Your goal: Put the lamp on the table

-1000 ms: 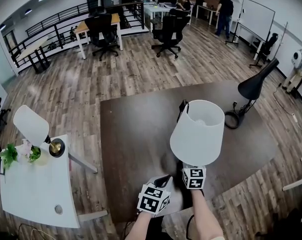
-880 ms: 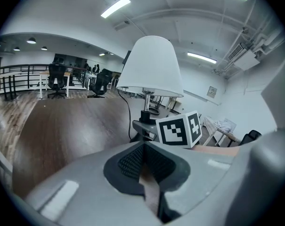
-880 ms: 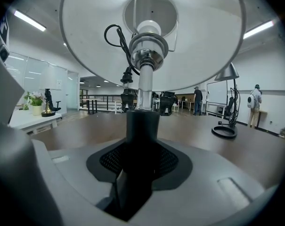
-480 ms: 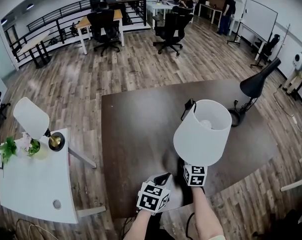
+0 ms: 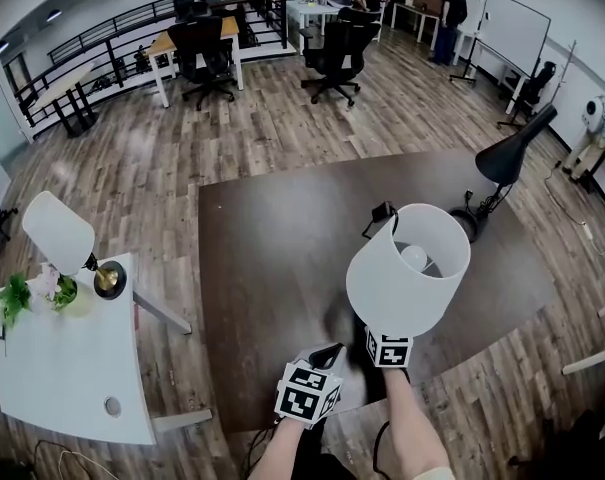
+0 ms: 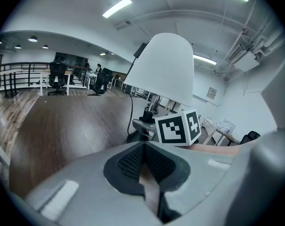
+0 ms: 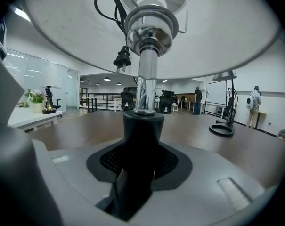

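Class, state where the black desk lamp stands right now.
In the head view, the black desk lamp stands on the dark table near its right edge, beyond the white-shaded lamp.

**Bright room, heavy fisheye bend**

Ceiling strip lights (image 6: pixel 118 7) give bright, even light. The dark table (image 5: pixel 272 258) carries a soft sheen and a faint shadow near its front edge. Every view bends at the edges; both gripper views blur close up.
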### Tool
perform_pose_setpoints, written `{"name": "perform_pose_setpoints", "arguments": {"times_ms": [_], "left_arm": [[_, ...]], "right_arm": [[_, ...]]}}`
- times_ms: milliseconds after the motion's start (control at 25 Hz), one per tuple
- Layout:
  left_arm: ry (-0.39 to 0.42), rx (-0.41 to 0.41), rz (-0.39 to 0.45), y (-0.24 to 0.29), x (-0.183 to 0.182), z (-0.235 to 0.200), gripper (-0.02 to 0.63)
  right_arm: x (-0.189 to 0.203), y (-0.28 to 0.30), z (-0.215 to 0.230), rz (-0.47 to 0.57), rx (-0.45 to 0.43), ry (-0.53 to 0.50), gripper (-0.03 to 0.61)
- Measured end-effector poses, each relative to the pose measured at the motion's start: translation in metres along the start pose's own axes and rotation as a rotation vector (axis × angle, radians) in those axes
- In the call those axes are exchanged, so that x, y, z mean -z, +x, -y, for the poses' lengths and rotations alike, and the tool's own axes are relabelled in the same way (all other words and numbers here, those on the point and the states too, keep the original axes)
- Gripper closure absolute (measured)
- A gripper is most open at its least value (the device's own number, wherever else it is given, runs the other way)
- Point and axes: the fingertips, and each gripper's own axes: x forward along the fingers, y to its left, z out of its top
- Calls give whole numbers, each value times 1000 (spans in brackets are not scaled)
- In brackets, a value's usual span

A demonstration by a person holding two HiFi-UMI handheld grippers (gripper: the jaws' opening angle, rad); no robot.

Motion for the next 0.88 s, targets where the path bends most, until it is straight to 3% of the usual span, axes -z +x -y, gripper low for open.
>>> {"name": "perform_pose_setpoints", "arguments": {"times_ms": [880], "left_arm": [[24, -16, 16, -15, 4, 3, 614]], "right_arm": [[2, -9, 1, 50, 68, 23, 397]]}}
